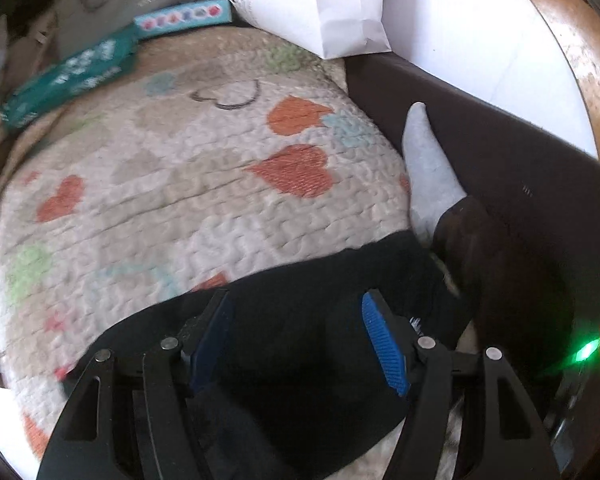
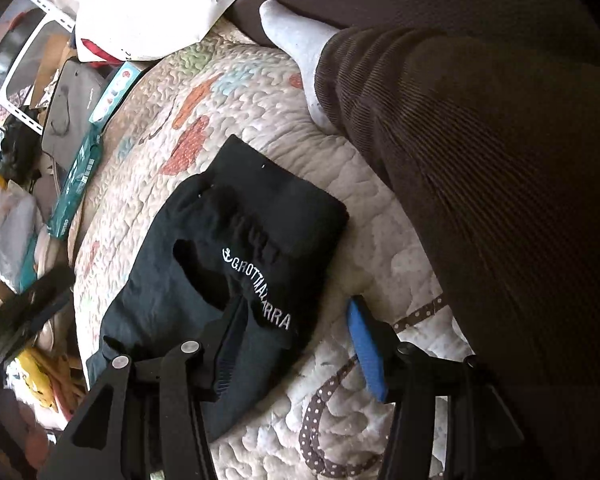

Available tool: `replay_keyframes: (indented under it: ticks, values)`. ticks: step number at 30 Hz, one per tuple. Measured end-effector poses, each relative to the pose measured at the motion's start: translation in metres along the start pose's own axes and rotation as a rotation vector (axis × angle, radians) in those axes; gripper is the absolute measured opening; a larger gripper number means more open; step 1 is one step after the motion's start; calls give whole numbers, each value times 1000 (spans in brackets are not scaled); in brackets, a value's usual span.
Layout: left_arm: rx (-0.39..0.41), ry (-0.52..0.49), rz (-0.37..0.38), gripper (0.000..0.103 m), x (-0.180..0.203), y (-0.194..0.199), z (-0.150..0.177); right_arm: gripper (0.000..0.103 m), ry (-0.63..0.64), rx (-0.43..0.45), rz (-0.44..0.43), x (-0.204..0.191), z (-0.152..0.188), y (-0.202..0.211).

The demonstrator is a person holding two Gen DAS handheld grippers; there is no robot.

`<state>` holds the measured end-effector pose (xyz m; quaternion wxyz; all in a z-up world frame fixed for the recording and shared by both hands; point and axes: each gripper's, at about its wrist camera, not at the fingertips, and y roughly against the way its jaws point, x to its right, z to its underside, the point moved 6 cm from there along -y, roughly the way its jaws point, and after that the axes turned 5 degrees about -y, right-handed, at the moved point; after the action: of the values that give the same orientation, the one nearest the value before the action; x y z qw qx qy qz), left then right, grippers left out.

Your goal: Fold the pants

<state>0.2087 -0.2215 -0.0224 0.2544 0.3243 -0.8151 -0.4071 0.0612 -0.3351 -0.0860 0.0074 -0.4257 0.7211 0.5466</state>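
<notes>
Quilted bedding (image 2: 380, 216) patterned with orange hearts carries the black pants (image 2: 236, 264), folded into a compact bundle with white lettering facing up, beside a person's corduroy-clad leg (image 2: 480, 184) and grey sock (image 1: 428, 164). Above the bundle's near corner the right gripper (image 2: 296, 344) hangs with jaws apart, holding nothing; the left gripper (image 1: 300, 340) (seen over the dark cloth) also stands open and empty. From here, a careless pass could let a finger snag the top layer and drag the fold open, or nudge the bundle toward the cluttered boxes (image 1: 68, 76) at the bed's edge.
</notes>
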Motion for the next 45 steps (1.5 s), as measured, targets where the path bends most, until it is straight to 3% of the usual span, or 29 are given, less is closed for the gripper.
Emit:
replay_keyframes:
  ticks: [7,17,21,23,24,26,27,30,37,45]
  values:
    - [-67,-53,87,66,31,-54,-29,82,-83,88,-64,-5,-10,-9]
    - [-154,-126,154,66,76,-114,-47,83,-49,106,-67,-15,-16,-13]
    - [-233,-274,108,66,97,-135,-40,75,-49,101,-52,-12,-17,-12]
    - [-252,-354,76,60,103,-142,-35,71,1,96,-12,-16,-16,-13]
    - [-246,-384,68,56,105,-141,-34,64,21,97,8,-18,-16,-13]
    - [-241,-390,55,34,101,-138,-37,44,46,99,15,-19,-18,-10]
    - [-237,-369,78,31,96,-133,-39,25,45,90,-10,-21,-19,-8]
    - [-211,-335,107,20,85,-118,-44,22,63,100,-53,-29,-21,1]
    - [-131,-319,99,20,72,-74,-51,22,180,157,-114,-61,-13,28]
    - [-21,-215,119,20,25,2,-38,21,325,177,-235,-102,14,65]
